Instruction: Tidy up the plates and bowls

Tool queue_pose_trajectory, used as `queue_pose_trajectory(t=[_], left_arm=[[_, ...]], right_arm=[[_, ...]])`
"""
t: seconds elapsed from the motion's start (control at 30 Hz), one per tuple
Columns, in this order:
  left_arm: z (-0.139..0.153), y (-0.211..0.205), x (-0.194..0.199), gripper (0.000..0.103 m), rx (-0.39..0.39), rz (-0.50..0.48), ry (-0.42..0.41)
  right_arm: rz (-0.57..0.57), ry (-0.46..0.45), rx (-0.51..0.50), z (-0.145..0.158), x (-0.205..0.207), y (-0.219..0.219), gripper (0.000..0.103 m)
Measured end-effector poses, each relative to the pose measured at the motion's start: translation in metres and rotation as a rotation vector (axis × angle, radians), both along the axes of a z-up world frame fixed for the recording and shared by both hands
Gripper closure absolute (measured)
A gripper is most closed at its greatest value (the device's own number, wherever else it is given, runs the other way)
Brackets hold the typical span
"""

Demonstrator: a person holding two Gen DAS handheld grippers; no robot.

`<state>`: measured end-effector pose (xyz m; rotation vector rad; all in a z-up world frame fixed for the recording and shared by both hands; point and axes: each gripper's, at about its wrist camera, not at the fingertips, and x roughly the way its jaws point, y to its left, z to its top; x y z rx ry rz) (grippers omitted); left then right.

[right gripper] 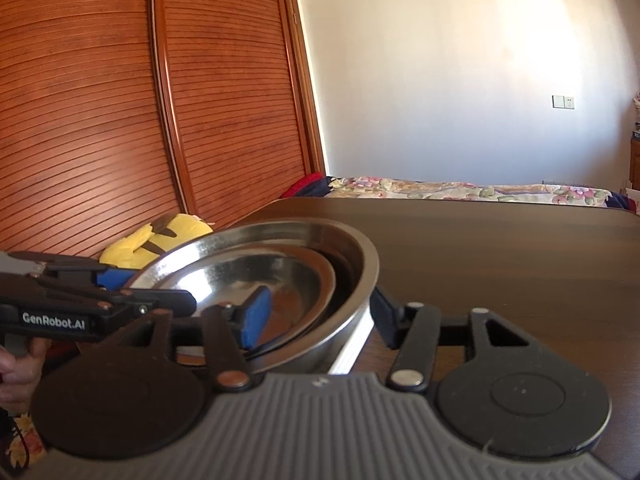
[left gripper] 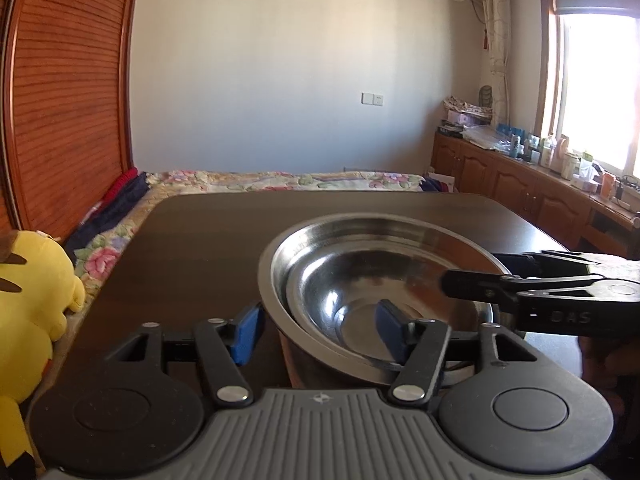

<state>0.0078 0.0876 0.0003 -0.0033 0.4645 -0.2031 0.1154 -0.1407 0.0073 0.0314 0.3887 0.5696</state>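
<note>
Blue pads (left gripper: 250, 332) on the left tool (left gripper: 320, 330) sit nearest, one on each side of the big steel bowl's (left gripper: 276, 284) near rim. One pad is outside the wall and one is inside. They stand apart from the metal, so the left tool is open and grips nothing.

A smaller steel plate (left gripper: 360, 292) sits nested inside the big bowl. Both rest on the dark bench (left gripper: 208, 240), close to its near side.

From the other side, the right tool (right gripper: 320, 312) straddles the bowl's (right gripper: 360, 280) rim the same way. Its blue pad (right gripper: 256, 316) is inside, over the plate (right gripper: 248, 276), and its dark finger (right gripper: 386, 320) is outside. A gap shows by the wall, so this tool is open too.

Behind the bowl the bench is bare all the way to its far edge (left gripper: 320, 194). A bed with a flowery cover (left gripper: 280, 180) runs along that edge. A yellow plush toy (left gripper: 32, 304) sits off the bench's left edge, by the wooden wardrobe doors (left gripper: 68, 100). A person's hand (right gripper: 16, 372) holds the left tool's handle.
</note>
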Motion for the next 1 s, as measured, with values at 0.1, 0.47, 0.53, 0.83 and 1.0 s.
queue_pose_trajectory(t=[0.1, 0.47, 0.53, 0.83, 1.0], left_arm=[[0.006, 0.001, -0.004, 0.03, -0.003, 0.013, -0.017], [0.035, -0.016, -0.021, 0.013, 0.017, 0.033, -0.095], [0.042, -0.021, -0.023, 0.012, 0.017, 0.03, -0.111], [0.066, -0.049, -0.032, 0.001, 0.008, -0.015, -0.157], [0.067, -0.06, -0.033, 0.001, 0.012, -0.014, -0.154]], right_arm=[[-0.028, -0.007, -0.01, 0.004, -0.004, -0.006, 0.043], [-0.134, -0.072, 0.008, 0.029, -0.027, -0.043, 0.031], [-0.138, -0.102, 0.013, 0.036, -0.033, -0.047, 0.027], [-0.164, -0.205, 0.005, 0.066, -0.051, -0.067, 0.0], [-0.19, -0.227, -0.013, 0.068, -0.054, -0.073, 0.0]])
